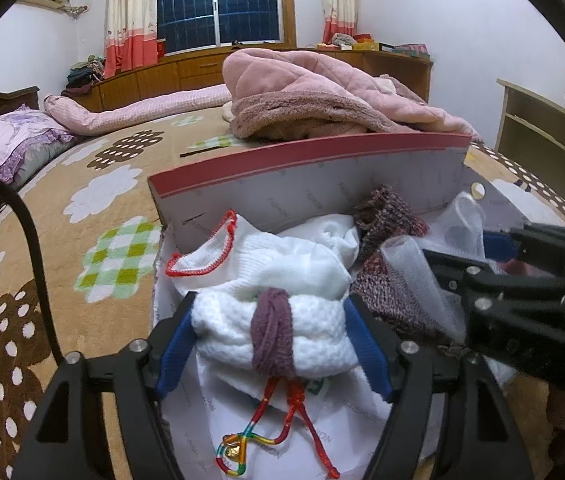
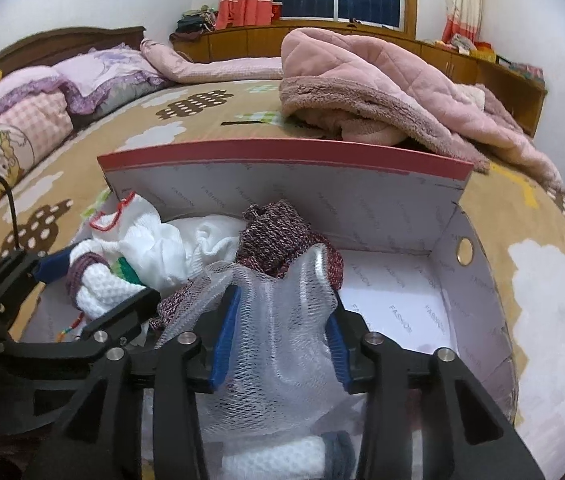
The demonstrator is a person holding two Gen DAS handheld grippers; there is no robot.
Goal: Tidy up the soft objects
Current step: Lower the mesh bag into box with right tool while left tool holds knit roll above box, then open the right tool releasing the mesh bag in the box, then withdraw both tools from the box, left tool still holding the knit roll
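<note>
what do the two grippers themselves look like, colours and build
Both look the same. The left hand-held gripper has a matte black frame of angular struts with triangular cut-outs, silver round pins at the joints, and blue ribbed pads lining its two fingers. A black cable curves up on its left. The right hand-held gripper shares the black frame, silver pins and blue pads. No markings or sleeves show.

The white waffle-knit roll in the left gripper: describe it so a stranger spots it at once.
On the bed sits an open red-rimmed cardboard box. At its near left end, the left gripper clamps the white waffle-knit roll. A purple knitted band wraps its middle, unlike the red-trimmed white sock behind it.
</note>
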